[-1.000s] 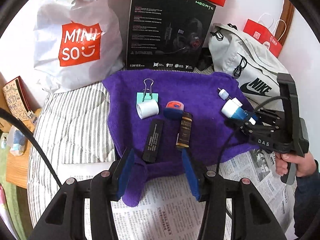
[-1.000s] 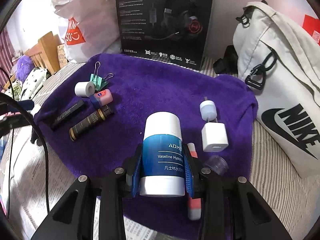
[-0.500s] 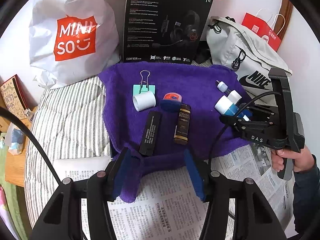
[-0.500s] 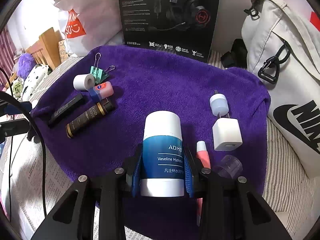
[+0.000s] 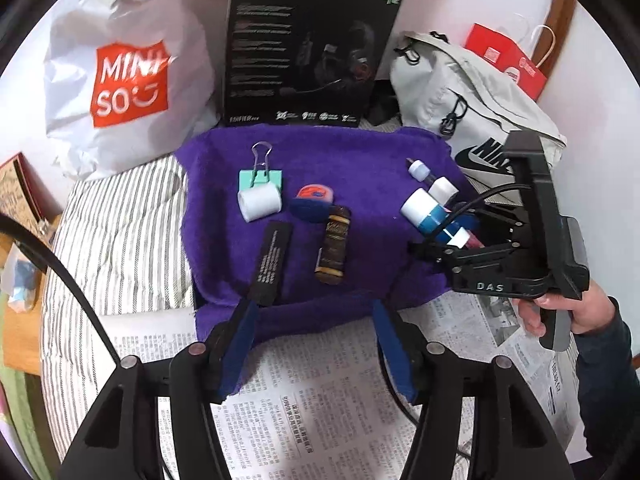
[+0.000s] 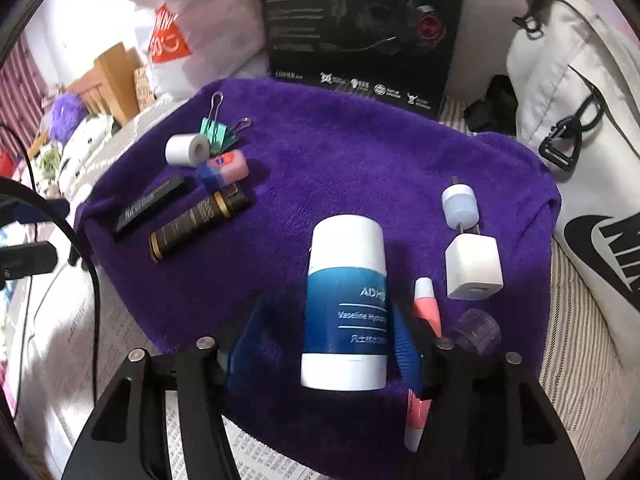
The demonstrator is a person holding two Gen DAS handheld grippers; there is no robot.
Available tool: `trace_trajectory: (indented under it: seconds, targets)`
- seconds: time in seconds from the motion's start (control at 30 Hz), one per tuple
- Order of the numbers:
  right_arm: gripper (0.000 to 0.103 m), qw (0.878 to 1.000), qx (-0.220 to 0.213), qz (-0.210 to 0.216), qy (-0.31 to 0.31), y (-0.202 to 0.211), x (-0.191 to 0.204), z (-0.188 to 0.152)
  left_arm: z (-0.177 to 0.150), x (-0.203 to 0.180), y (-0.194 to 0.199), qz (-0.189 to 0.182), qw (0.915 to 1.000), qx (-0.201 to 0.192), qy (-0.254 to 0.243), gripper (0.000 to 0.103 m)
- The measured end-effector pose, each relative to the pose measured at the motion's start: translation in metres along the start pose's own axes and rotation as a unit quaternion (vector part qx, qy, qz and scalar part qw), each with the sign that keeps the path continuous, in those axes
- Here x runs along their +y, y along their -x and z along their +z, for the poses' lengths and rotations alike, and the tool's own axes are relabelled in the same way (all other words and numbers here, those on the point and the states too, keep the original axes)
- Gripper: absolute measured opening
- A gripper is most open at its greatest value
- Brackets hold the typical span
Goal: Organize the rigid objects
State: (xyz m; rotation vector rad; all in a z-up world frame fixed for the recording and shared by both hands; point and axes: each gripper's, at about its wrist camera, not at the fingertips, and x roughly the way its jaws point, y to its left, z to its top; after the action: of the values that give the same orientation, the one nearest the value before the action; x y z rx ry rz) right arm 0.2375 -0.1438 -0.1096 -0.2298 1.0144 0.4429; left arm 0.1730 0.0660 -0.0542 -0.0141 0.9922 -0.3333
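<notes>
Right wrist view: the right gripper (image 6: pixel 320 344) stands wide open around the blue-and-white plastic bottle (image 6: pixel 346 304), white square charger (image 6: pixel 473 267) beside; the left gripper (image 5: pixel 314 340) gapes empty.

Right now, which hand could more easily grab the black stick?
Left. The open left gripper points at the black stick just ahead; the right gripper is across the towel, straddling the Vaseline bottle.

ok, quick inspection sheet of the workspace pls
Surface: purple towel over newspaper, striped bedding.
Job's things: Vaseline tube between right jaws; charger, pink tube beside it; binder clip, white roll, brown tube, black stick grouped left.
Clutter: Miniso bag, headset box, Nike bag behind towel.
Grippers: left gripper open, empty; right gripper open, left pad off tube.
Cables: black cable across left view.
Surroundings: wooden furniture beyond bed.
</notes>
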Motion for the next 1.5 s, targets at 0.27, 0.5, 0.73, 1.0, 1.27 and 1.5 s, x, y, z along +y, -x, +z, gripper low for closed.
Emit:
trace_trajectory:
  seconds: [0.27, 0.5, 0.73, 1.0, 1.27, 1.5]
  targets:
    - [0.081, 0.999, 0.002, 0.002, -0.045, 0.023, -0.004, -0.006, -0.006, -0.017, 0.025, -0.001, 0.9999, -0.016, -0.005, 0.081]
    - [0.092, 0.997, -0.023, -0.009, -0.068, 0.071, 0.007, -0.02, -0.021, -0.032, 0.051, 0.022, 0.9993, -0.028, 0.007, 0.098]
    - [0.101, 0.993, -0.021, -0.075, -0.086, 0.119, 0.024, -0.045, -0.038, -0.053, 0.068, 0.064, 0.9972, -0.035, 0.013, 0.099]
    - [0.101, 0.984, -0.046, -0.138, -0.102, 0.169, 0.04, -0.067, -0.045, -0.08, 0.102, 0.097, 0.9924, -0.067, 0.036, 0.099]
    - [0.101, 0.978, -0.063, -0.147, -0.136, 0.206, 0.038, -0.113, -0.073, -0.109, 0.119, 0.13, 0.9871, -0.08, 0.05, 0.099]
    - [0.101, 0.977, -0.067, -0.141, -0.145, 0.222, 0.036, -0.137, -0.088, -0.124, 0.131, 0.153, 0.9828, -0.091, 0.05, 0.099]
